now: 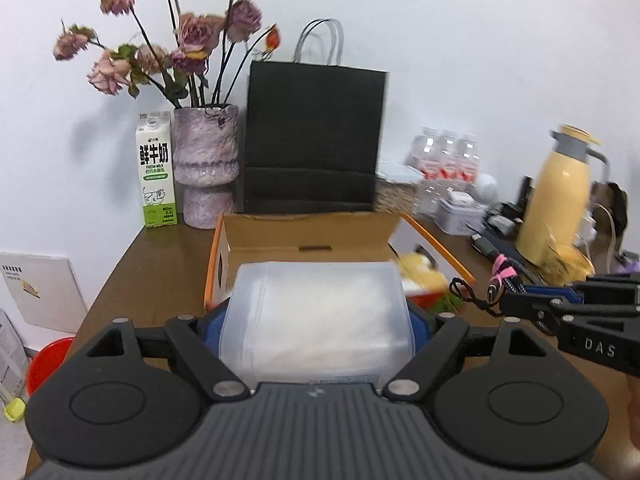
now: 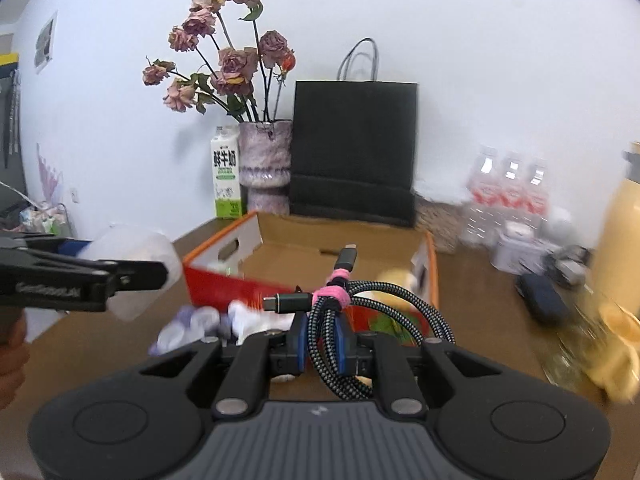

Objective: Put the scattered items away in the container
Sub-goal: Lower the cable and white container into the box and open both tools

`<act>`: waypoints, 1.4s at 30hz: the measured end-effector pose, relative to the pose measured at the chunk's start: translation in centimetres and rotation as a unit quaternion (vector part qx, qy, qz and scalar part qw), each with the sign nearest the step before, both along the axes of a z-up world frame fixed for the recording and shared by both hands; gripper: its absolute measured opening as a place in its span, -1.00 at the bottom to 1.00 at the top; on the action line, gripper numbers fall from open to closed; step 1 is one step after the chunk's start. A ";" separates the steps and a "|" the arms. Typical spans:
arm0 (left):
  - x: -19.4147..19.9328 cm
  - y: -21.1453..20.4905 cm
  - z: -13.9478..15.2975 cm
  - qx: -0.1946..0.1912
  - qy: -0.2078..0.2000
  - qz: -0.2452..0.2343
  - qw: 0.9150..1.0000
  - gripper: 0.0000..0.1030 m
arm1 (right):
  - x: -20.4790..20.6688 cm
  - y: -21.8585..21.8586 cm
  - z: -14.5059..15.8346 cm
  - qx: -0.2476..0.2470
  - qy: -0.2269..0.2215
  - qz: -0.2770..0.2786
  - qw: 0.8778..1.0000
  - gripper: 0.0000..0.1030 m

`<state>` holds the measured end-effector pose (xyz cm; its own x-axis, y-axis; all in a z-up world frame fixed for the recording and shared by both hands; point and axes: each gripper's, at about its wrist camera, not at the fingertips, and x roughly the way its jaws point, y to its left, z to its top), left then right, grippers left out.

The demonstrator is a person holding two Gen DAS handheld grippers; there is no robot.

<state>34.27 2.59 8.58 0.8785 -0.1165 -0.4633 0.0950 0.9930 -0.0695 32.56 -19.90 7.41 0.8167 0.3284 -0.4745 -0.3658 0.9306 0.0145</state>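
My left gripper [image 1: 316, 320] is shut on a translucent white plastic pack [image 1: 316, 316], held above the near edge of the open cardboard box [image 1: 308, 236]. In the right wrist view the pack [image 2: 132, 256] and the left gripper [image 2: 160, 270] show at the left. My right gripper [image 2: 322, 340] is shut on a coiled braided cable [image 2: 360, 304] with a pink tie, held in front of the box [image 2: 304, 248]. The cable end [image 1: 500, 284] and right gripper [image 1: 516, 300] show at the right of the left wrist view. A red packet [image 2: 232, 288] and a yellow item [image 1: 420, 276] lie in the box.
Along the wall stand a milk carton [image 1: 157, 168], a vase of dried roses [image 1: 206, 168], a black paper bag [image 1: 314, 140] and water bottles [image 1: 444, 156]. A yellow thermos [image 1: 560, 192] and small gadgets crowd the right. Small white and purple items [image 2: 192, 328] lie before the box.
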 end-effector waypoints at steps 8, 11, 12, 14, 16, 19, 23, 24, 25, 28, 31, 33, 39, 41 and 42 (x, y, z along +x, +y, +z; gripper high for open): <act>14.4 0.4 0.3 0.033 0.046 0.049 0.997 0.61 | 14.9 2.9 2.5 0.044 0.067 0.030 0.996 -0.75; 19.1 0.8 -1.1 0.046 0.072 0.071 0.994 0.61 | 21.2 4.4 1.6 0.054 0.114 0.021 0.992 -0.75; 20.2 1.0 -1.6 0.046 0.080 0.071 0.993 0.61 | 22.8 4.8 1.1 0.056 0.126 0.014 0.990 -0.75; 22.9 1.1 -2.8 0.054 0.104 0.068 0.991 0.61 | 26.1 5.4 -0.3 0.057 0.154 -0.001 0.986 -0.75; 25.6 1.2 -4.1 0.069 0.132 0.070 0.986 0.61 | 29.2 5.7 -2.2 0.067 0.190 -0.017 0.979 -0.75; 28.1 1.1 -5.9 0.089 0.153 0.079 0.981 0.61 | 32.3 5.9 -4.8 0.075 0.227 -0.033 0.970 -0.75; 29.5 1.1 -7.9 0.082 0.184 0.074 0.977 0.62 | 35.2 6.3 -8.0 0.076 0.270 -0.033 0.959 -0.74; 29.6 1.1 -8.0 0.081 0.189 0.072 0.976 0.62 | 35.7 6.4 -8.7 0.079 0.281 -0.029 0.956 -0.74; 29.6 1.1 -8.0 0.081 0.190 0.068 0.976 0.64 | 36.0 6.5 -9.2 0.081 0.288 -0.025 0.954 -0.73; 29.5 1.0 -7.7 0.083 0.184 0.066 0.977 0.67 | 36.1 6.7 -9.9 0.075 0.296 -0.028 0.952 -0.67; 29.2 0.8 -6.9 0.090 0.176 0.072 0.978 0.68 | 36.0 6.4 -9.9 0.083 0.303 -0.030 0.949 -0.45; 28.9 1.0 -6.1 0.087 0.174 0.075 0.978 0.68 | 35.7 5.9 -9.2 0.090 0.300 -0.040 0.949 -0.19; 25.8 1.4 -2.8 0.076 0.166 0.082 0.980 0.71 | 33.4 3.5 -5.3 0.080 0.266 -0.052 0.959 -0.11; 24.4 1.6 -1.6 0.075 0.165 0.082 0.980 0.75 | 32.3 2.7 -4.0 0.073 0.258 -0.059 0.961 -0.06; 23.7 1.6 -0.9 0.080 0.162 0.086 0.980 0.77 | 31.5 2.3 -3.4 0.068 0.253 -0.062 0.963 -0.01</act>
<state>57.93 4.23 7.65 0.6821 0.1174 -0.7217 -0.0755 0.9931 0.0902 64.08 -17.61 4.05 0.5297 0.3305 -0.7811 -0.1653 0.9435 0.2871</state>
